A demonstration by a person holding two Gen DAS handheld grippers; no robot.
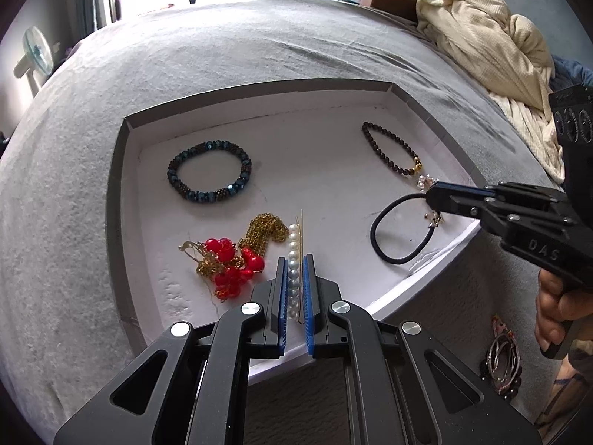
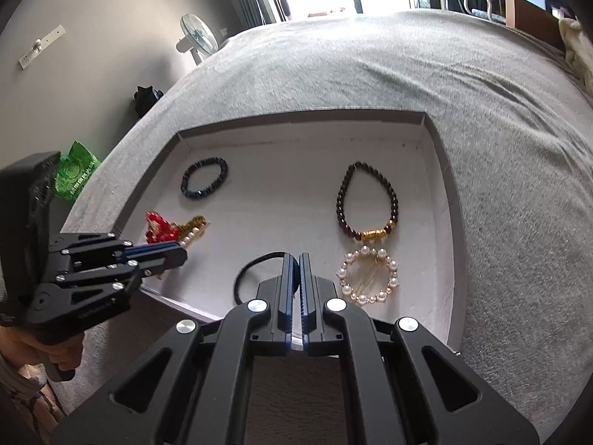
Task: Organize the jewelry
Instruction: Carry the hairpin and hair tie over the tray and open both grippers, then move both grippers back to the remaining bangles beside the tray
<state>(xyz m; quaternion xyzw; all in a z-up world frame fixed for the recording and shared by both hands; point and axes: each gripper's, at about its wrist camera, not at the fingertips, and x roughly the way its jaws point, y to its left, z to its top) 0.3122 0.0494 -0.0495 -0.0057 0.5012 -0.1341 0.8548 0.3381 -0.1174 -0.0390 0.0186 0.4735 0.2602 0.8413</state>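
The left tongs (image 1: 295,282) clench the slim, stiff, slippery pearl hairpin (image 1: 294,259) broadside, while the right tongs (image 2: 295,278) grip the soft, stretchy hair tie (image 2: 247,270) near its charm.

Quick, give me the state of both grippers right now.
Left gripper: shut on the pearl hair pin, over the tray.
Right gripper: shut on the black hair tie.

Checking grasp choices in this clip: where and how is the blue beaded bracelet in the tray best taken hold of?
Grip the near arc of the blue beaded bracelet, coming from straight above, one of the fingers inside the ring and one outside. It lies flat on the tray floor as an open loop, clear of the other pieces, so only its band offers a hold.
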